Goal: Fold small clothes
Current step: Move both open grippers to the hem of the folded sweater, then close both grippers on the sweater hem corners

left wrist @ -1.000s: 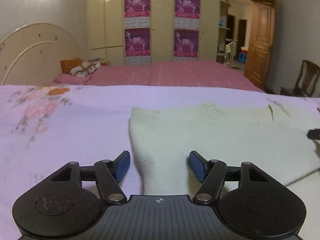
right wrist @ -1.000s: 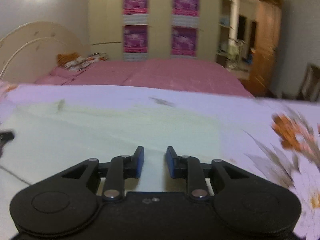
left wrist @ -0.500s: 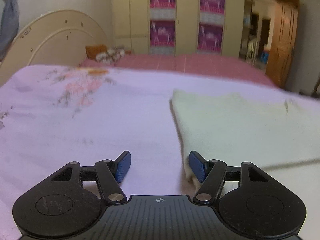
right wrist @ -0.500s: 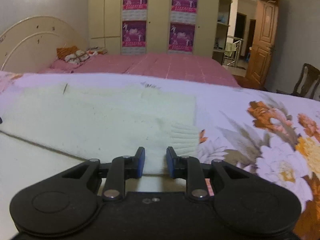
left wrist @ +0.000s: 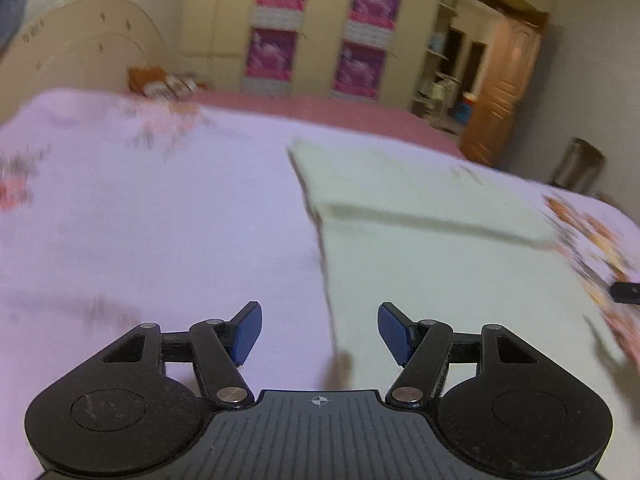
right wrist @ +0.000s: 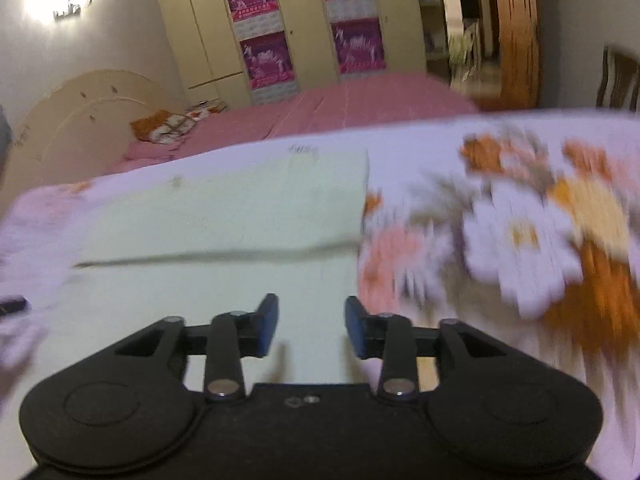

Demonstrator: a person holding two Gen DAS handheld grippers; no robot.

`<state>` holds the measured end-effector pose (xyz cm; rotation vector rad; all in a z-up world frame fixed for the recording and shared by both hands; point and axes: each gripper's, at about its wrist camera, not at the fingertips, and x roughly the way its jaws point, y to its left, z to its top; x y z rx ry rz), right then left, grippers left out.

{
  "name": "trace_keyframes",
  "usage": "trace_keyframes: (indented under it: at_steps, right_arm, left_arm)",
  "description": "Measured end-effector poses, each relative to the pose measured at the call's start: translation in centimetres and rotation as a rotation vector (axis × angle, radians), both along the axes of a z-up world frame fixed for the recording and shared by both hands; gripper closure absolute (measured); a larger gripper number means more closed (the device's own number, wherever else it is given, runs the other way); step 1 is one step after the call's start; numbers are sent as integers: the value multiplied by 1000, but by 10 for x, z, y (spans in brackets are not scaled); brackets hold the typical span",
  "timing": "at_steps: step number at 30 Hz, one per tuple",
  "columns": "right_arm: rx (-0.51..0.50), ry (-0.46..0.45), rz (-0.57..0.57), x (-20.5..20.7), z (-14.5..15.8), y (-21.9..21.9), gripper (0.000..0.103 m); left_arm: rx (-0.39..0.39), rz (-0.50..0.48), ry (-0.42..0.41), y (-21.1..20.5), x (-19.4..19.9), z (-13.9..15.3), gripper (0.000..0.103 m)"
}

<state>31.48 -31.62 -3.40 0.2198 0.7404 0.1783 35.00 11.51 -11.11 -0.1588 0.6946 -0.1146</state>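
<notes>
A pale cream knit garment (left wrist: 432, 248) lies flat on the floral bedsheet, with a folded upper layer (left wrist: 400, 188) across its far half. My left gripper (left wrist: 320, 332) is open and empty, low over the garment's left edge. In the right wrist view the same garment (right wrist: 248, 208) fills the middle. My right gripper (right wrist: 312, 326) is open and empty over the garment's right edge, near its front. The other gripper's tip (left wrist: 624, 292) shows at the right edge of the left wrist view. Both views are blurred by motion.
The lilac sheet (left wrist: 160, 220) has large orange and white flowers (right wrist: 520, 232) to the right of the garment. Behind it lie a pink bed (right wrist: 340, 108), a cream headboard (left wrist: 80, 52), wardrobes with posters (left wrist: 280, 52), a wooden door (left wrist: 504, 88) and a chair (right wrist: 618, 80).
Both grippers have pulled back toward the garment's near corners and tilted. The right gripper's jaws have opened wider. The left gripper has shifted so the garment's left edge runs between its fingers.
</notes>
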Motion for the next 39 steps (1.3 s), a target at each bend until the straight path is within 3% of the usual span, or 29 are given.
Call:
trace_keyframes:
  at_steps: [2,3,5,9,13,18,22,31,35,37,39]
  right_arm:
    - [67,31,-1,-36,0,-12,53]
    - [100,46,-4,-56,-1,-17,53]
    - [137,65,-17,-92,-3,-25,53]
    - [212,108,-44,-154,-10,-37,54]
    - [290,133,-90,-195,-22,-47,54]
    - [380,179,-68,-209,-37,-43,53]
    - [458,188,-80,-204,-50,-41,54]
    - [663,217,-130,-199,-74,-56,73]
    - [716,219,-120,-198,-77,-59,73]
    - [720,224,-121,-199,-79,-61,75]
    - [707,224,-118,-199,-78,-59,78]
  left_arm:
    - [-45,-33,30,6,-38,-2,38]
    - [-90,-47,54,11,-53,-4,50]
    - [-156,-62,111,18,-79,-9,63]
    - [-247,-45,174,30,-119,-22,63]
    - [-399,-31,214,36,-150,-41,63]
    - [-582,-17,234,36,-162,-61,63]
    - [-679,-21,248,30,-162,-76,63]
    - [-688,-38,243,16,-154,-80,63]
    - [-692,-36,231,13,-150,-80,63]
    - [-682,-33,226,13,-150,-80,69]
    - [-671,-26,224,13,-149,-82,83]
